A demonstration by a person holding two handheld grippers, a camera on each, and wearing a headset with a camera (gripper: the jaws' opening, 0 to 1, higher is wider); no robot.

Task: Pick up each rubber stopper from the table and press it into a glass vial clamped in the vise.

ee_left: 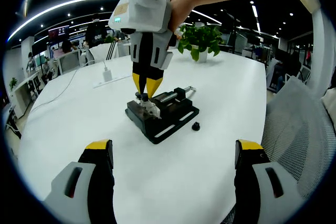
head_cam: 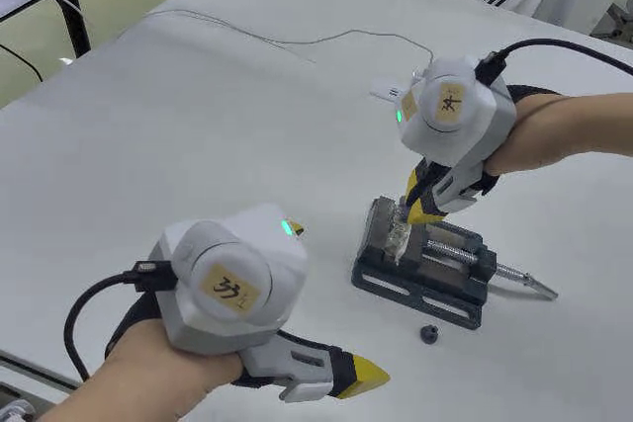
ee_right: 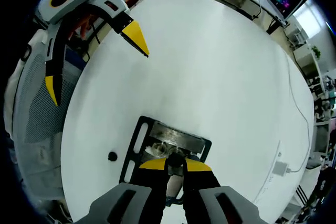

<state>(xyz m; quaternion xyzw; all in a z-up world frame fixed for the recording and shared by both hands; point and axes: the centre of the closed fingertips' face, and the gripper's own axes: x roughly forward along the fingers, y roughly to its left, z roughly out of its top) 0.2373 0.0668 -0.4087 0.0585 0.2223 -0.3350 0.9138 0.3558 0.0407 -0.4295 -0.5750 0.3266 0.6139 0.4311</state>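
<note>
Right claw: The right claw (ee_right: pixel 176 165) stood directly over the vise (head_cam: pixel 435 279), pointing down, its jaws drawn close together on a small dark piece, taken to be a rubber stopper.
Gripped stopper: The gripped stopper (ee_right: pixel 175 157) sat between the yellow tips, at or just above the mouth of the glass vial (head_cam: pixel 394 236). Whether it had entered the mouth could not be told.
Left claw: The left claw (ee_left: pixel 173 148) was released, jaws wide apart and holding nothing. It hung above bare worktop (head_cam: pixel 198 126), well apart from the vise.
Vise: It lay flat on the worktop, with clear glass clamped between its jaws. The number of vials could not be made out.
Loose stopper: One loose stopper (head_cam: pixel 428 334) lay on the worktop just beside the base of the vise, untouched.
Work done: No vial could be confirmed as sealed; the glass was partly hidden by the right claw.
Work in hand: Judged to be the pressing of the gripped stopper into the vial.
Work left: Seating that stopper fully, then collecting the loose stopper and pressing it in likewise.
Risk noted: A tilted stopper could jam at the rim or slip off the glass.
</note>
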